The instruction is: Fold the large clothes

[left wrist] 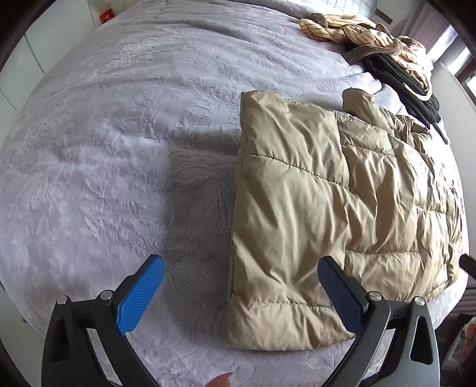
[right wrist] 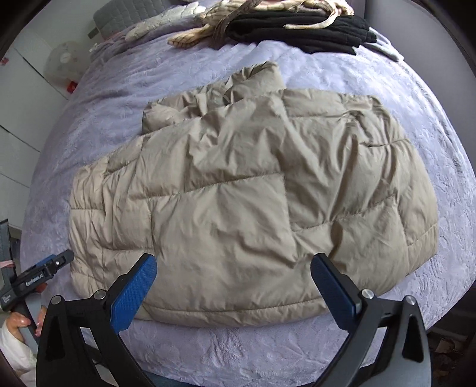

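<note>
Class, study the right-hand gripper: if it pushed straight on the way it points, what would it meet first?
Probably the beige puffer jacket on the bed, near its closest hem; the open right gripper holds nothing, though depth is uncertain.

A quilted jacket (right wrist: 253, 193) lies spread flat on the bed (right wrist: 446, 148), its hem toward the near edge and its collar toward the far side. Behind it, at the far end of the bed, a pile of clothes (right wrist: 297, 26) sits well apart from the collar, with a striped garment (left wrist: 342, 32) draped on top of folded ones. The right tool (right wrist: 233, 278) hangs above the jacket's near hem, jaws wide, nothing between them. The left tool (left wrist: 241, 278) hangs over the jacket's left edge, one finger above the bare bedcover, the other above the jacket. A fan (right wrist: 64, 64) stands beside the bed at the far left.
</note>
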Demonstrator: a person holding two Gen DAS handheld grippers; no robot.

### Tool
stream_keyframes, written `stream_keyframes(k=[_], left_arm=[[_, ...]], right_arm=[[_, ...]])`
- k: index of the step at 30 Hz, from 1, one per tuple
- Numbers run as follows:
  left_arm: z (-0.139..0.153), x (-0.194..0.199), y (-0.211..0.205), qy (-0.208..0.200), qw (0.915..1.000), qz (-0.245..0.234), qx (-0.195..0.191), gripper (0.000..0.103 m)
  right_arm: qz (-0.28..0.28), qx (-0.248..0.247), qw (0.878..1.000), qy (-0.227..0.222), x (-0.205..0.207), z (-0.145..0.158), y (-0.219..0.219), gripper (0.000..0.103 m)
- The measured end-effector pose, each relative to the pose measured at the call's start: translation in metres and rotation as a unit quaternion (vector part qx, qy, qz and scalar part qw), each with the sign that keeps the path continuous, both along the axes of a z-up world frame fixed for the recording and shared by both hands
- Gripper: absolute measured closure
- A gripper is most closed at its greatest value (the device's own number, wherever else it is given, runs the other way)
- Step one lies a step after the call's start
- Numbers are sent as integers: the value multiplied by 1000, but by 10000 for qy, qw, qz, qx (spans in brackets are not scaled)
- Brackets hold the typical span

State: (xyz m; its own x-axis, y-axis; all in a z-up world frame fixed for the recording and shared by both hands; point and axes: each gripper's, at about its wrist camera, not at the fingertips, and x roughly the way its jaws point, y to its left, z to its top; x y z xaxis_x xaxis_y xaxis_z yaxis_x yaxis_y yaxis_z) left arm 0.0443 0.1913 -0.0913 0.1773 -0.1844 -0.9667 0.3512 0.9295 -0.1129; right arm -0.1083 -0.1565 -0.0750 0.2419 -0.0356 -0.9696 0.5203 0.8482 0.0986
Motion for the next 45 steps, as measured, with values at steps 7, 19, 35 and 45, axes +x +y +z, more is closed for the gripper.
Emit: stream_keyframes(k=[7, 19, 35, 45], left_arm=[[-21, 40, 13, 442, 9972, -199, -578, 0], [-96, 73, -22, 2293, 9449, -1177, -2016, 0], [-85, 49, -69, 2065, 9412, -1786, -1990, 63], [-79, 30, -92, 1801, 9550, -1779, -1547, 63]], right_arm=[[55, 212, 9996, 193, 1, -9, 6, 0], [-150, 483, 9974, 514, -2, -42, 3, 0], [-7, 329, 9994, 54, 18, -17, 21, 0], [-26, -216, 9997, -62, 47, -18, 8, 90]])
